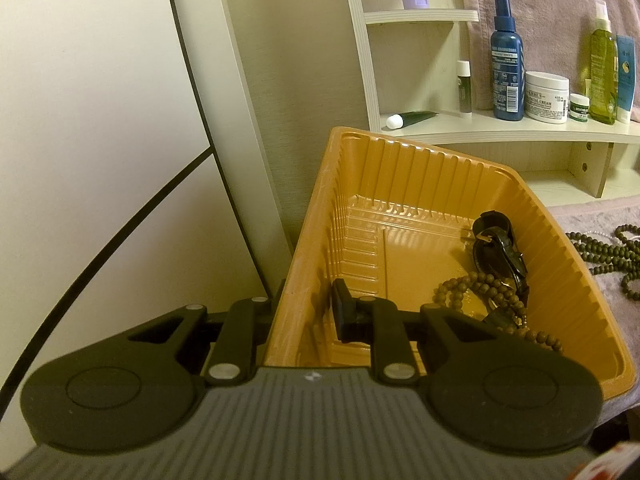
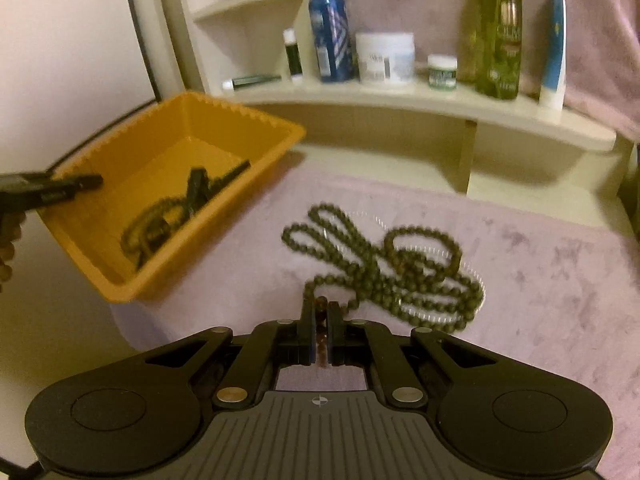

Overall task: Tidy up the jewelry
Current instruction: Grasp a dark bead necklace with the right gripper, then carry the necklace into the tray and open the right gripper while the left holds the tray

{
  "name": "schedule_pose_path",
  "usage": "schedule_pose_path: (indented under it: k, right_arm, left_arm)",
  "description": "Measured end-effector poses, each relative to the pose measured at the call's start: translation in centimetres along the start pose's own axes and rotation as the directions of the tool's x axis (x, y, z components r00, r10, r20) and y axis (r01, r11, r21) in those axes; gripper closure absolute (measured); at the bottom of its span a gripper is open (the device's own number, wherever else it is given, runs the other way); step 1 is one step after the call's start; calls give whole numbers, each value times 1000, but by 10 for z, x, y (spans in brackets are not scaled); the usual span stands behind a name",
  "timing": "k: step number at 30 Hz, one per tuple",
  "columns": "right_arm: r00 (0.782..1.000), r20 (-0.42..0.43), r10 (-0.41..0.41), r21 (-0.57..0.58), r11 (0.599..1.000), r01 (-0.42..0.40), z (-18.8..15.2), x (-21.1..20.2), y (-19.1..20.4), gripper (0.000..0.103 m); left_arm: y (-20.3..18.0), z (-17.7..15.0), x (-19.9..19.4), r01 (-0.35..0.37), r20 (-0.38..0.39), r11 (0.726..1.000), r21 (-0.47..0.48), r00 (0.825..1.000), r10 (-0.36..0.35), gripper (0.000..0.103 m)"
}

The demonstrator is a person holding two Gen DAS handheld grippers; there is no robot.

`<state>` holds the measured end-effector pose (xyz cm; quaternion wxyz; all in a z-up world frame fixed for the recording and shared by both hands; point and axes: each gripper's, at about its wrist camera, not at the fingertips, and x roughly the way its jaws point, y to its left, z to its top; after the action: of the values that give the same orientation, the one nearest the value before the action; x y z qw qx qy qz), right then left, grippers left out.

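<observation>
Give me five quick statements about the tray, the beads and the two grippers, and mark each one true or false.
1. The left gripper grips the orange tray's wall. True.
2. The tray is empty. False: it holds a black watch and a brown bead string.
3. The right gripper has its jaws shut on brown beads. True.
4. The green bead necklace lies in the tray. False: it lies on the pink cloth.
5. The shelf is bare. False: bottles and jars stand there.

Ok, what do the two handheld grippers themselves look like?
Both match: the left gripper and right gripper are matte black, with ribbed grey bodies, two round black discs, silver pivot pins and flat black fingers. A small crosshair mark sits on the body.
</observation>
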<state>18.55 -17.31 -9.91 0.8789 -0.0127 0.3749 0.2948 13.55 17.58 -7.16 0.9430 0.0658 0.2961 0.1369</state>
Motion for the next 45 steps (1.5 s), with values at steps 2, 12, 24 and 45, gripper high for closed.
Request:
schedule_pose_path:
  k: [2, 12, 24, 45]
  right_arm:
    - [1000, 13, 8, -6, 1000, -8, 7, -4, 1, 98]
    - [996, 67, 56, -29, 998, -54, 34, -7, 14, 98]
    - [983, 132, 131, -48, 991, -125, 60, -11, 37, 98]
    - [930, 107, 352, -167, 928, -332, 88, 32, 129, 98]
  left_arm:
    - [0, 0, 0, 0, 0, 1000, -1, 1000, 0, 83]
    - [0, 0, 0, 0, 0, 1000, -1, 1000, 0, 83]
    - [-1, 0, 0, 0, 1, 1000, -2, 1000, 0, 83]
    - [-1, -1, -1, 3, 2, 1000, -6, 1000, -3, 83]
